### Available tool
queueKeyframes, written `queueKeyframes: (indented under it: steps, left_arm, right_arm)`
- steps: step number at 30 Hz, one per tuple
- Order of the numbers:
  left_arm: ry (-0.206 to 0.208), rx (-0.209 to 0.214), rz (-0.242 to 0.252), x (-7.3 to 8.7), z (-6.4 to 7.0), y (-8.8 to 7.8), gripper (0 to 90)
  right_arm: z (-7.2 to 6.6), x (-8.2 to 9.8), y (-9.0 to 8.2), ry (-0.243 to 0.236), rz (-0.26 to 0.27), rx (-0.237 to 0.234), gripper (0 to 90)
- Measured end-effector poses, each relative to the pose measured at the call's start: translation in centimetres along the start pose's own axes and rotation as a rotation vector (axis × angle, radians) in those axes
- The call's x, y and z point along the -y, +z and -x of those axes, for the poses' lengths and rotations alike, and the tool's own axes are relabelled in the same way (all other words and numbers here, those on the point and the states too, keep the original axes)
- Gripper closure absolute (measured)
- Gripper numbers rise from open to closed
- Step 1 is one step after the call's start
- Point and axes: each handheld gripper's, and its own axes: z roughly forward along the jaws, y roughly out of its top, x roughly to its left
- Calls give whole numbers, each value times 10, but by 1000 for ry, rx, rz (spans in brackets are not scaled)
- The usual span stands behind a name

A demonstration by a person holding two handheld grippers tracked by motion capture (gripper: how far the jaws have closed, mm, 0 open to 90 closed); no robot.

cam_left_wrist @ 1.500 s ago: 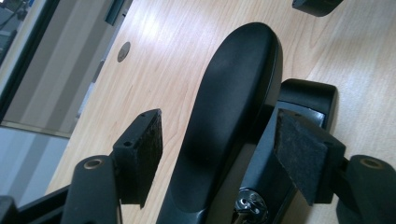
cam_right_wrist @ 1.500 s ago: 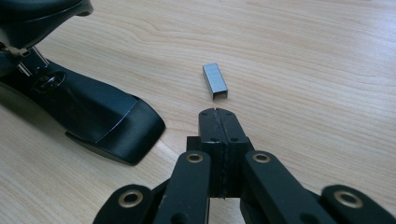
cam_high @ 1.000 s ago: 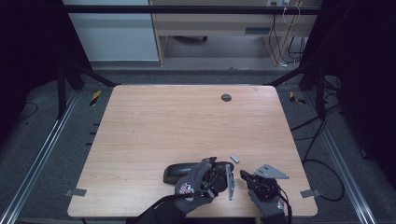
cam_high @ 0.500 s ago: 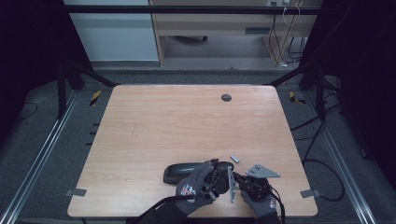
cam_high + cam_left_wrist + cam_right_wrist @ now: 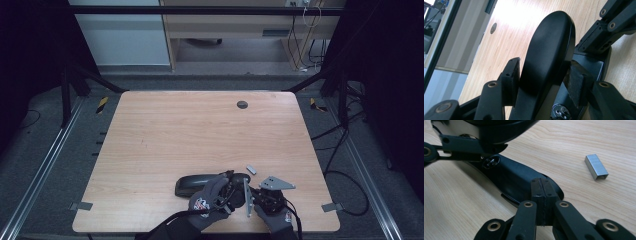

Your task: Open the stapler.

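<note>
A black stapler (image 5: 192, 184) lies near the table's front edge. My left gripper (image 5: 231, 184) is shut on its top arm (image 5: 549, 50). The jaws have just been closing, and both pads now press the arm's sides. My right gripper (image 5: 256, 194), with its grey plate on top, is shut with nothing between its pads. Its joined tips (image 5: 541, 185) sit at the end of the stapler's base (image 5: 516, 177). The right gripper's linkages (image 5: 604, 32) also appear in the left gripper view. A short strip of staples (image 5: 596, 166) lies loose on the wood just beyond.
The wooden table (image 5: 200, 130) has a round cable hole (image 5: 242, 104) near its far edge. The staple strip (image 5: 251, 170) lies just beyond the two grippers. Dark floor, metal rails and cables surround the table.
My right gripper has edged left, closer to the stapler and the left gripper. The left hand and the stapler have stayed where they were.
</note>
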Motion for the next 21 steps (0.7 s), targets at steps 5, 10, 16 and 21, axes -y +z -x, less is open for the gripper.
queueKeyframes:
  steps: [5,10,16,21]
  left_arm:
    - [-4,1,1,0,0,0,486]
    - [-2,0,4,0,0,0,487]
    - [-14,-2,17,1,0,0,487]
    - [-26,-1,26,2,1,0,487]
  right_arm:
    - [0,0,1,5,3,-12,900]
    - [-2,0,1,6,3,-18,900]
    - [-1,1,1,15,9,-15,900]
    - [-2,0,1,21,8,-6,900]
